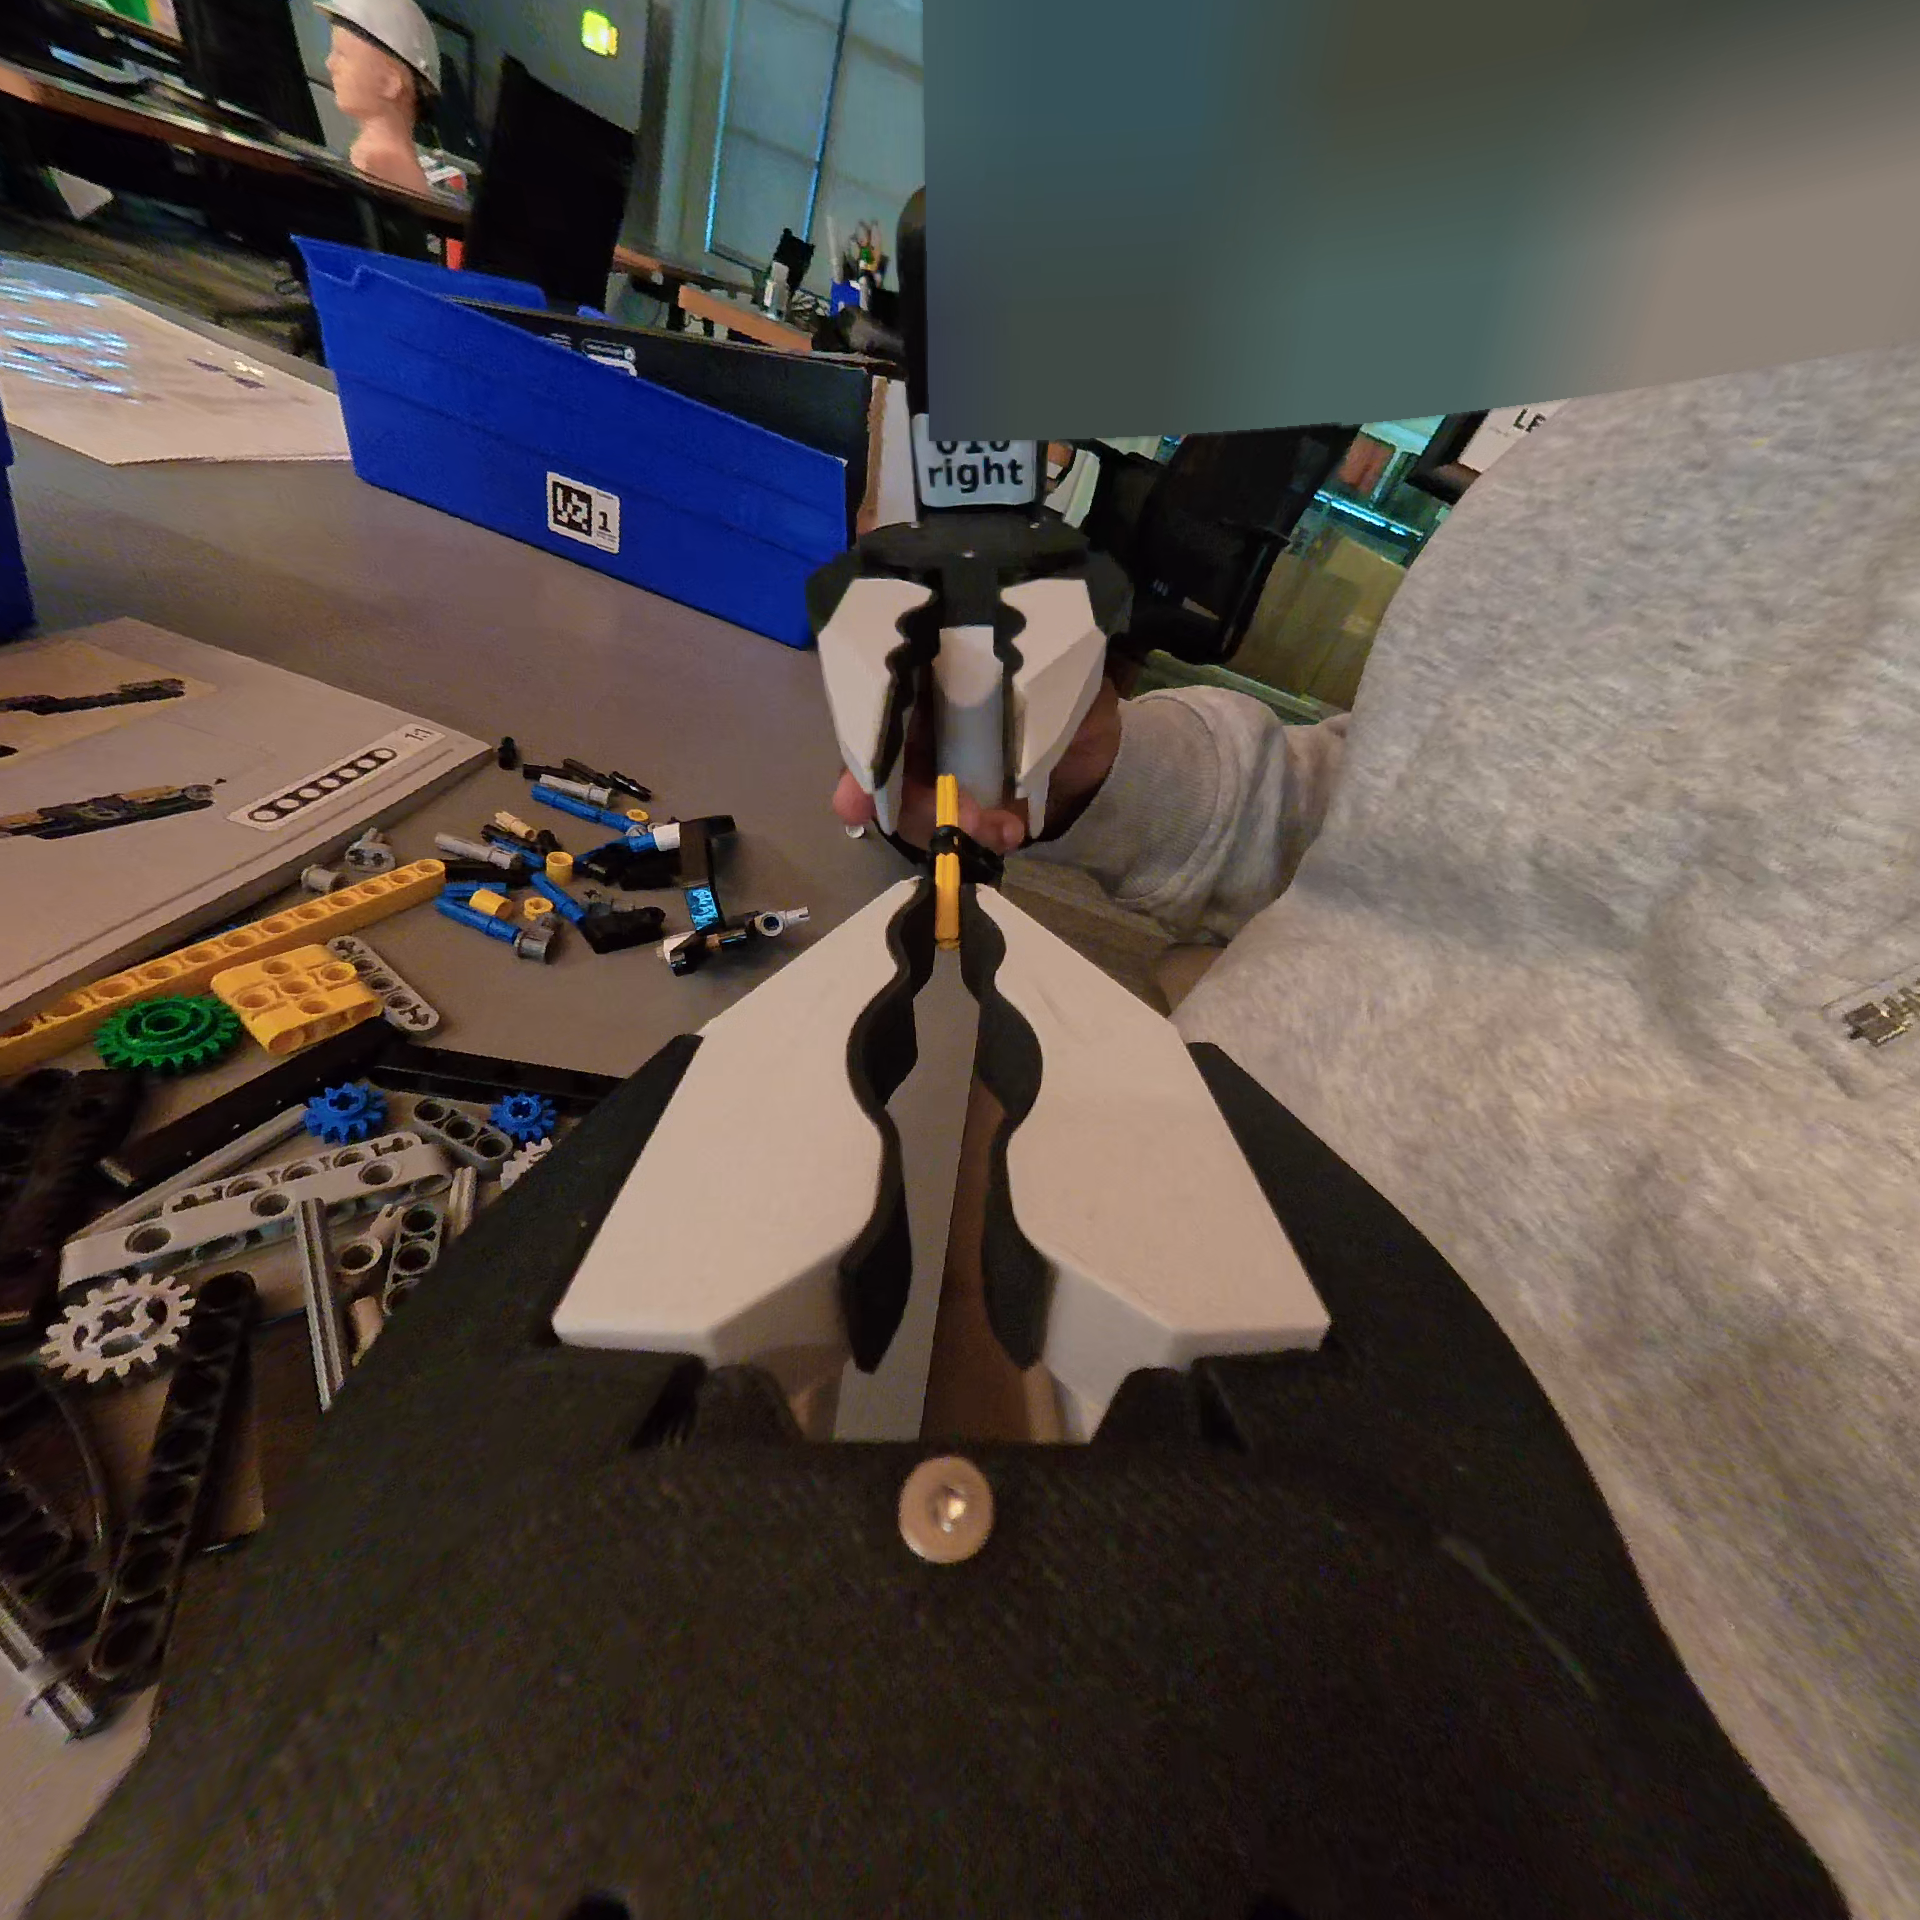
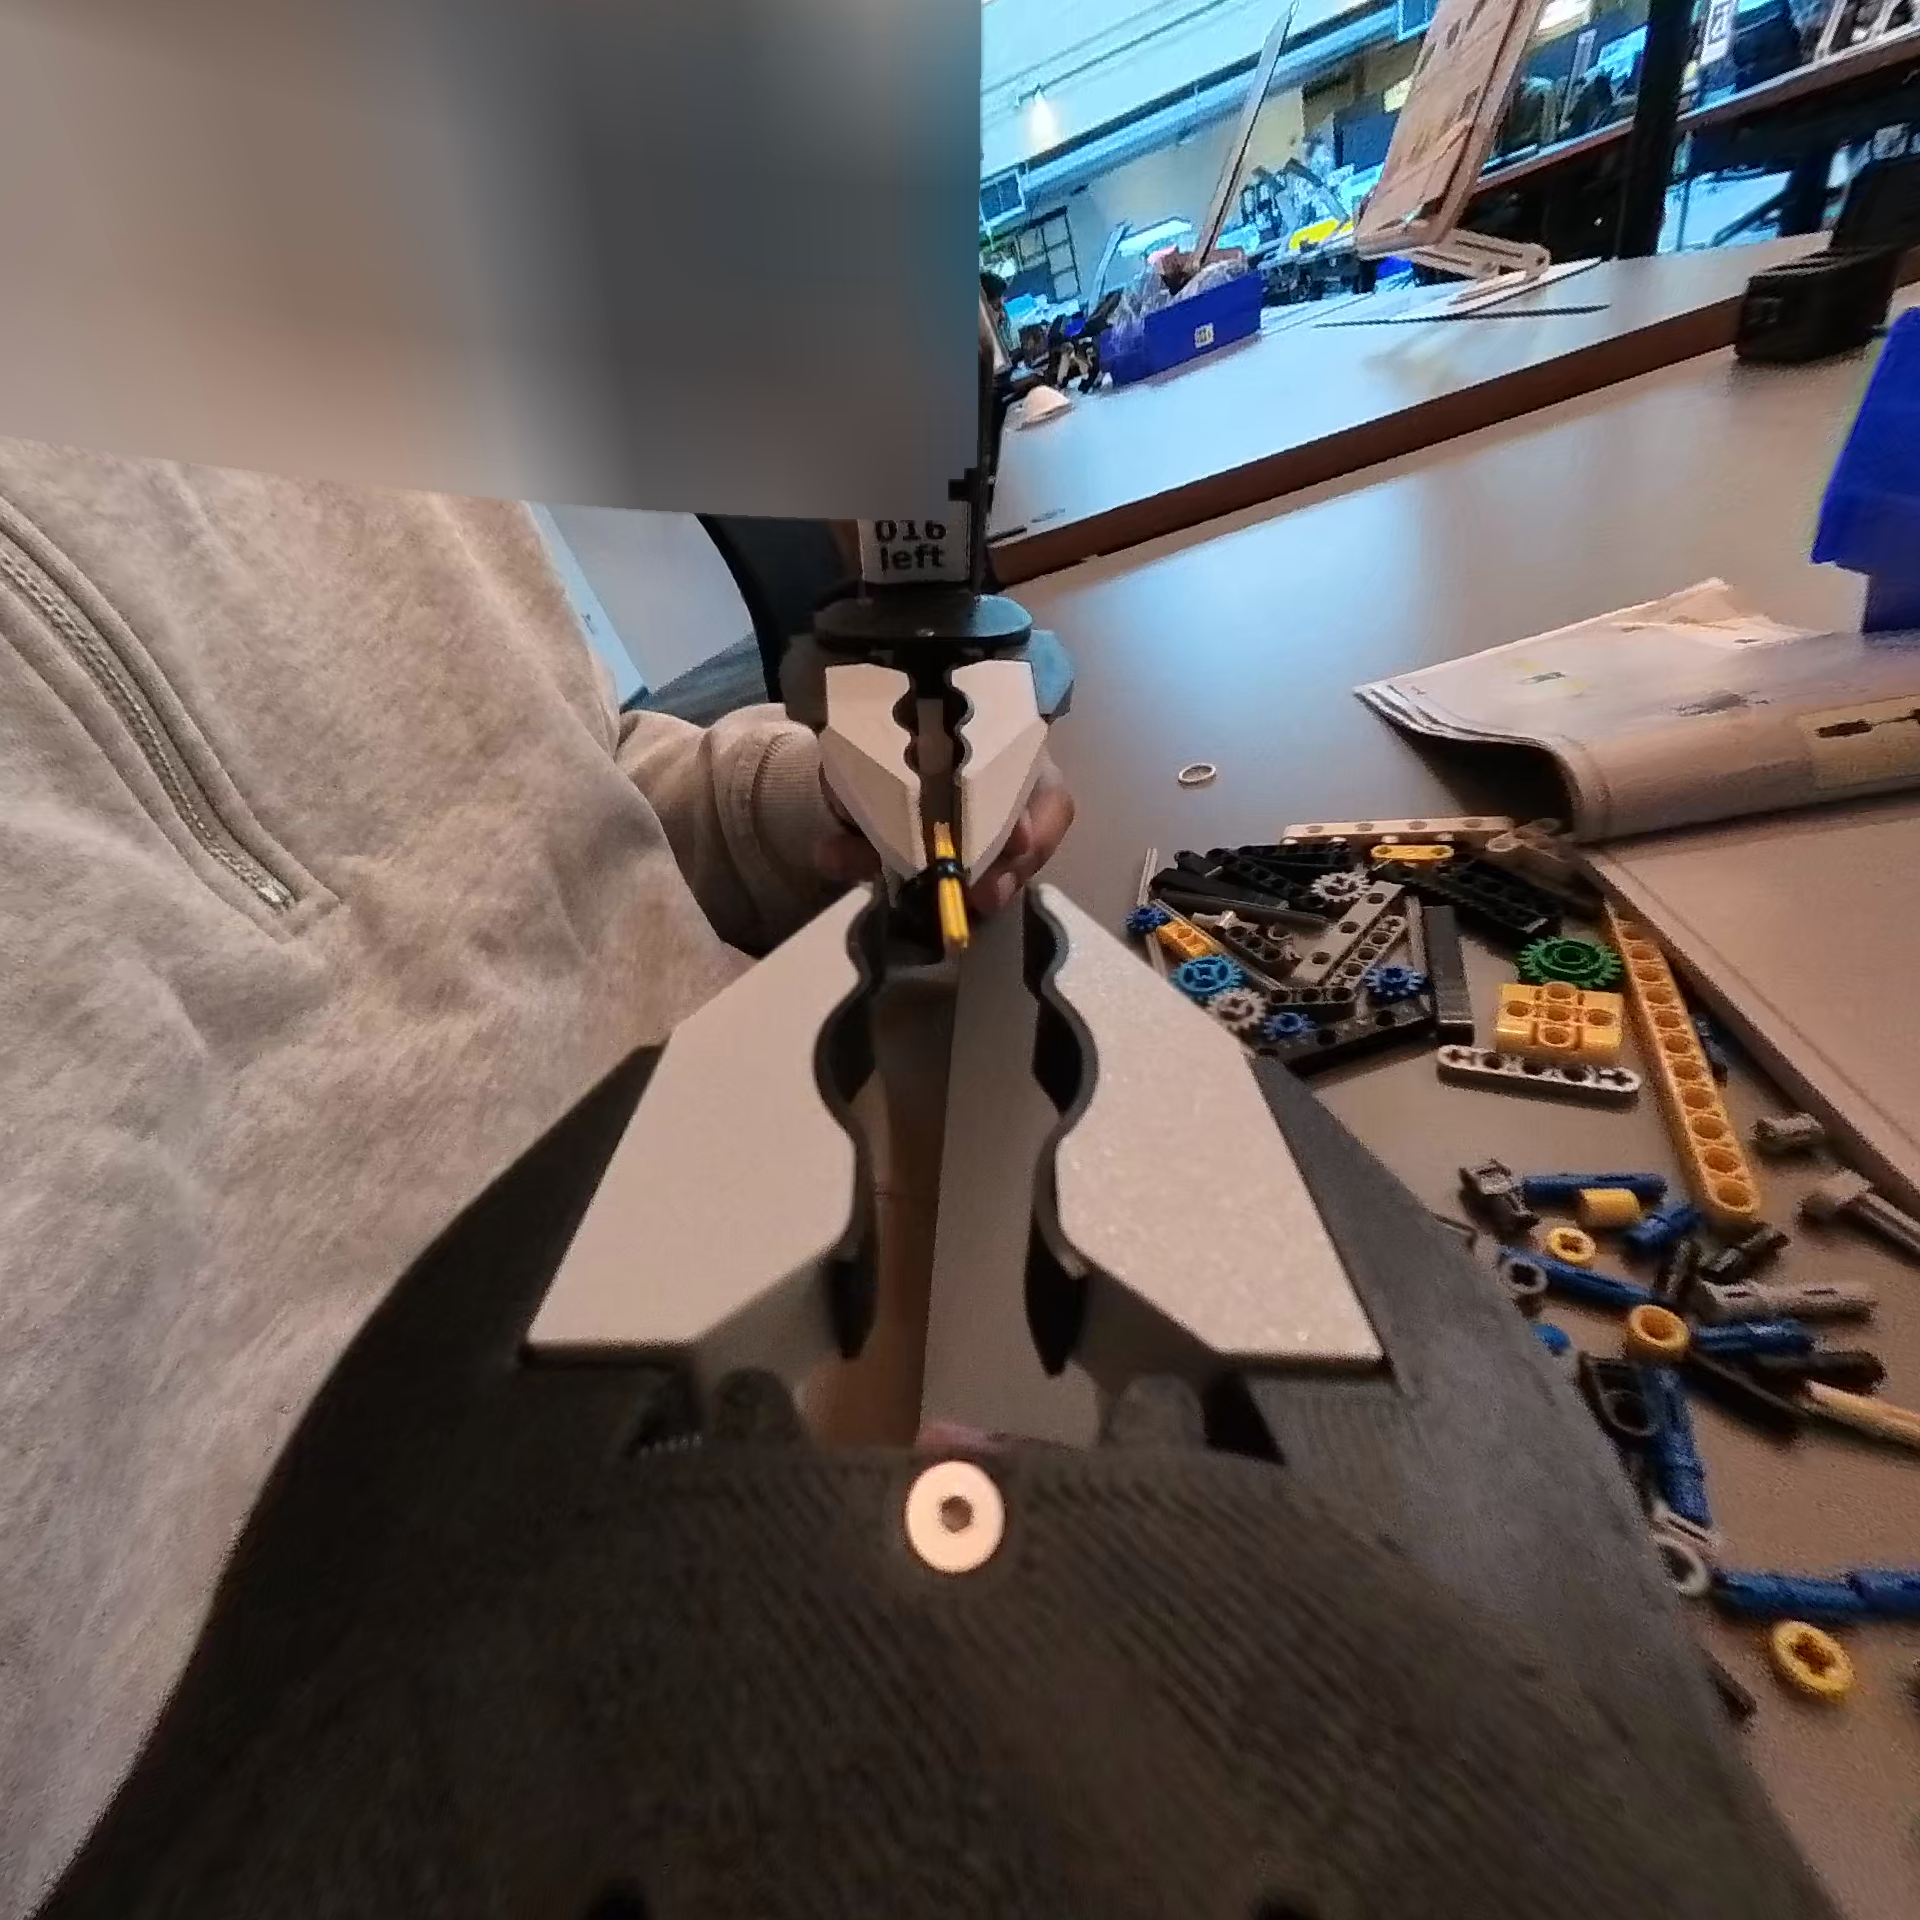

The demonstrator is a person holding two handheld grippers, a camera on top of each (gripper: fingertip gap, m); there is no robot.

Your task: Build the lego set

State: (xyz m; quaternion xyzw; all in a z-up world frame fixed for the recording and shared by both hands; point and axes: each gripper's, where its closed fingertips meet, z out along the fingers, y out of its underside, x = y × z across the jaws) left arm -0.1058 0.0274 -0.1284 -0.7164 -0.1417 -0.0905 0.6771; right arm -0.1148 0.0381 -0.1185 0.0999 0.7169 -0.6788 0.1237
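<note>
- A yellow axle [image 1: 945, 883] is clamped by the left gripper [image 1: 948, 896].
- Its far end, beside a black piece [image 2: 914, 902], is gripped by the right gripper [image 2: 940, 914].

White wedge fingers [image 1: 1101, 1164] with wavy black pads, black textured body, silver screw [image 1: 944, 1509], grey fleece sleeve [image 1: 1195, 800].

Glossy plastic lego pcs [image 1: 312, 997]; matt grey tabletop [image 1: 436, 623].
</note>
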